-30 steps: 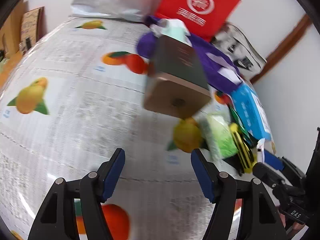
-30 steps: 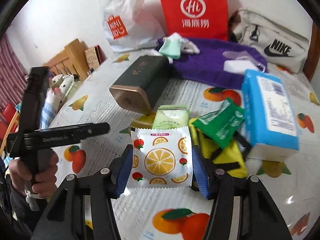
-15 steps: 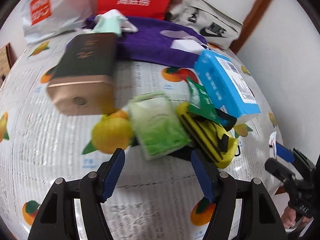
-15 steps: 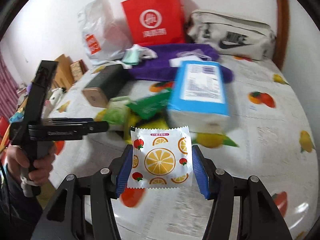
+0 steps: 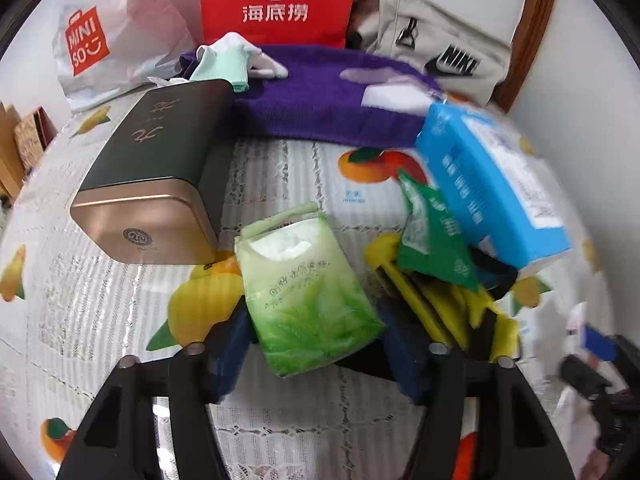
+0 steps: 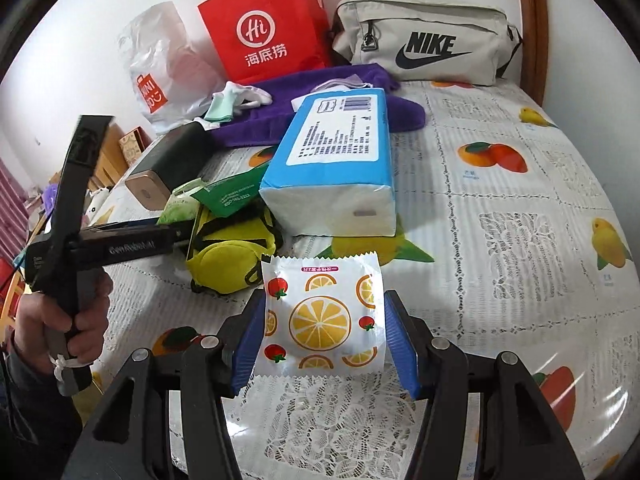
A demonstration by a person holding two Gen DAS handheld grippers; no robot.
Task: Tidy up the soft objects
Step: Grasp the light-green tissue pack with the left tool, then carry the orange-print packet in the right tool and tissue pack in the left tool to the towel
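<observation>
Left gripper [image 5: 312,344] closing around green tissue pack [image 5: 308,292], seemingly untouched; right gripper [image 6: 324,340] clamps citrus-print sachet [image 6: 320,316].

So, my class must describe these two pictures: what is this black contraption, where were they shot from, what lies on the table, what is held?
There is no robot. A person holds a gripper in each hand, each with a camera looking along its two blue fingers. One picture comes from the left gripper, the other from the right gripper. On the fruit-print tablecloth lie a blue tissue pack, dark tin, purple towel and yellow pouch. The right fingers clamp an orange-print sachet. The left fingers are closing around a green tissue pack.
</observation>
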